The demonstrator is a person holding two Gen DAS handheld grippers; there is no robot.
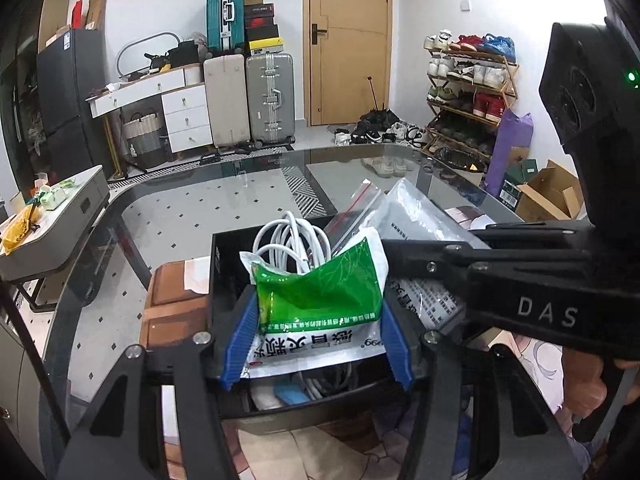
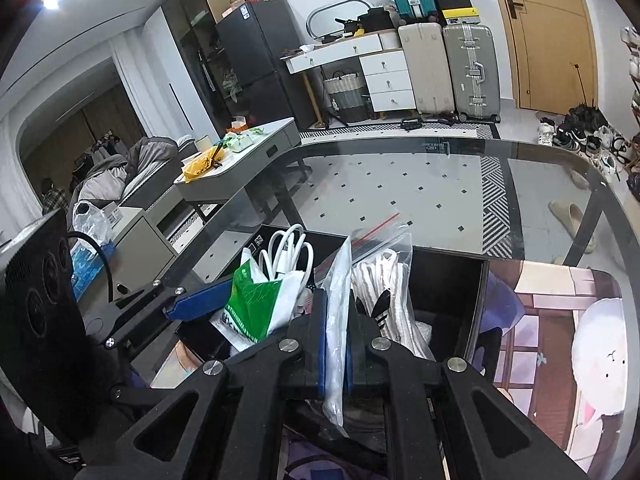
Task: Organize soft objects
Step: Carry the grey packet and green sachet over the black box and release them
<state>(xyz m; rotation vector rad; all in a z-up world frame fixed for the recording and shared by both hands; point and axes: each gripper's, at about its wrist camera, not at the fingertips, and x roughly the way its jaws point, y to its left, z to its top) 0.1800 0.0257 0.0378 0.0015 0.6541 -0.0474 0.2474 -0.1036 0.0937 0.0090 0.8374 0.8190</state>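
The left gripper (image 1: 318, 330) has its jaws clamped on the green-and-white foil sachet (image 1: 320, 296), holding it upright over the black open box (image 1: 224, 280); the right gripper (image 2: 335, 344) pinches a clear plastic bag (image 2: 336, 320) beside it, probably for filing.

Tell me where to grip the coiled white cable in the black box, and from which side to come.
Grip the top of the coiled white cable: its loops stand up above the black box rim, behind the green medicine sachet held in the left gripper. Come from straight above, probably closing across the bundled loops, since the sachet and the clear bag clamped in the right gripper crowd its sides.
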